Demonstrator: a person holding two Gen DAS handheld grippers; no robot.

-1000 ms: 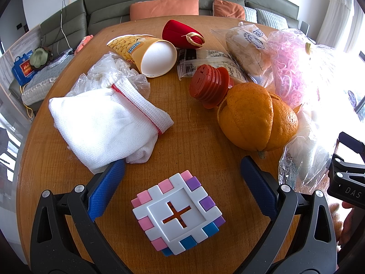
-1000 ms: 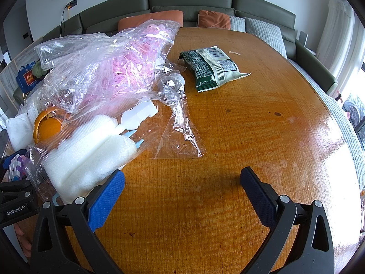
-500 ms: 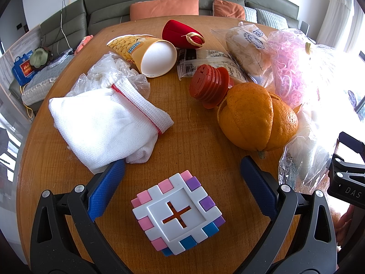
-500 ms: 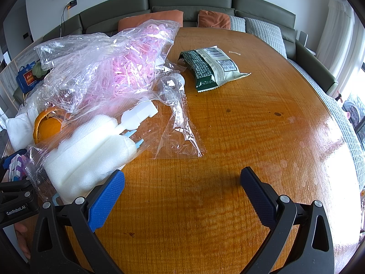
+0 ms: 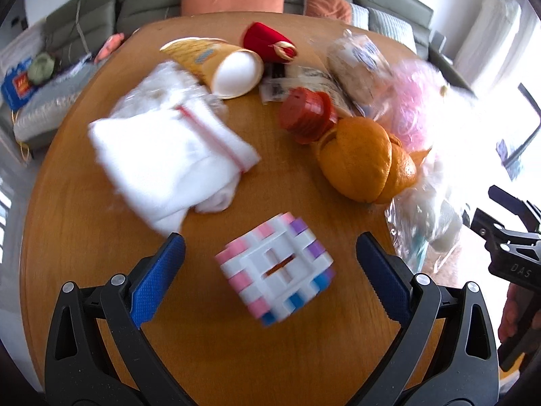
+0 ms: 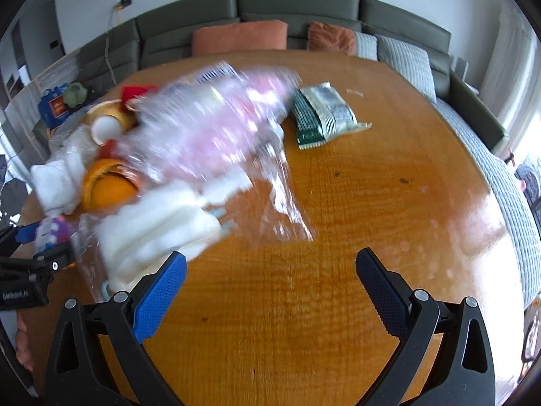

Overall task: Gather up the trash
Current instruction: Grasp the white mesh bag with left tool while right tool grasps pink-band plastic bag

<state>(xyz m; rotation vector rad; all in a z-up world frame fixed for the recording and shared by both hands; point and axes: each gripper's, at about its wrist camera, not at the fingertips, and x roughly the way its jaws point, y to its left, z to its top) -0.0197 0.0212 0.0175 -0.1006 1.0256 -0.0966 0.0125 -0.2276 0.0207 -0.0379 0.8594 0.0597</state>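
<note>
My left gripper is open and empty above the round wooden table. A pastel block cube lies between its fingers, not held. Beyond lie a white cloth, a tipped paper cup, a red cap, orange peel and a clear bag of pink strips. My right gripper is open and empty over bare wood. In its view lie a green snack wrapper, the clear plastic bags and white foam.
A red cone-shaped item and a bagged bread roll lie at the far side. A grey sofa with orange cushions curves behind the table. The other gripper shows at the left edge of the right wrist view.
Both grippers have lifted and pulled back, so the objects sit farther off and both views are blurred. The cube now looks tilted in the left view. Both grippers stay open.
</note>
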